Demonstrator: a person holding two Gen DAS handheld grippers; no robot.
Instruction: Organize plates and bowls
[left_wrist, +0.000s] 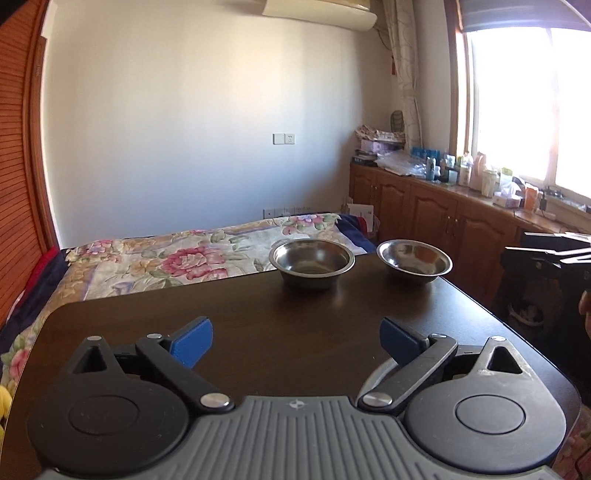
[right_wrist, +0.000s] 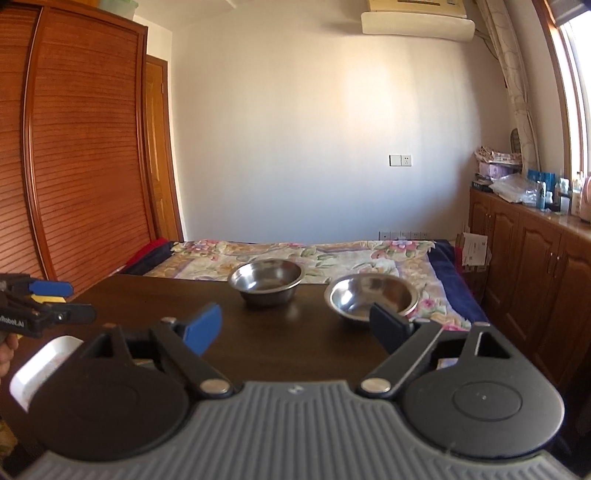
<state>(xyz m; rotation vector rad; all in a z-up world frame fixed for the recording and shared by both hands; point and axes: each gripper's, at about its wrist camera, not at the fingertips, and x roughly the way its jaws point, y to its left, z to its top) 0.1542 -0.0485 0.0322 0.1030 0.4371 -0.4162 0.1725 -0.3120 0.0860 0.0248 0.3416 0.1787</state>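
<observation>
Both of my grippers hang over the near end of the table, and each is spread wide with nothing between its blue pads. From the left wrist view, the left gripper points toward 12 o'clock, with bare dark wood beyond its tips. From the right wrist view, the right gripper points the same way, and my left one shows at 9 o'clock, also apart and empty.

Two steel bowls stand upright at the far edge of the table, near each other but not touching. The left bowl has steeper sides and sits at about 12 o'clock from my left gripper. The right bowl is shallower with a wider flare; from the right wrist it lies at about 1 o'clock, just past my right pad, though I cannot tell whether the pad touches it. A white dish peeks out at 8 o'clock under my right gripper, mostly hidden, so I cannot say what kind it is.

I judge this to be a pause between placements, with the bowls not yet nested. Next I would reach forward, straddle one bowl's rim with a pad inside and a pad outside, pinch firmly since steel is slippery, then lift and set it into the other.
</observation>
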